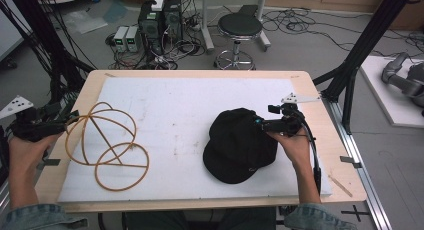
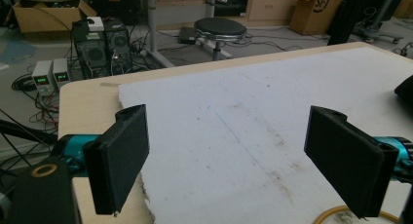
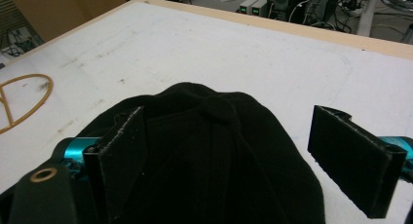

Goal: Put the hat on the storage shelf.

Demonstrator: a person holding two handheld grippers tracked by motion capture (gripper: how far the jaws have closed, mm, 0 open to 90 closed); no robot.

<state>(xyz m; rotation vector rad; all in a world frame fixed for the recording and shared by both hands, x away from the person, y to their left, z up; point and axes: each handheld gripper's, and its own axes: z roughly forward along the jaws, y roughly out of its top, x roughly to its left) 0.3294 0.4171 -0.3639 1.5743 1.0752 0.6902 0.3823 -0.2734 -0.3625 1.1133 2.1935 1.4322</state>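
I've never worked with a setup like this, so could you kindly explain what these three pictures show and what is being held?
There is no robot here: a person sits at a table and holds a two-jaw claw in each hand. The high view looks down from above the person. The other two pictures come from cameras riding on each claw, looking along its black jaws.

On the white board lie a black cap and a hoop-shaped frame of tan rings.

The left claw is at the table's left edge beside the rings, jaws wide open over bare board. The right claw is at the cap's far right side, jaws open, with the cap's crown between them. Neither is gripping anything.
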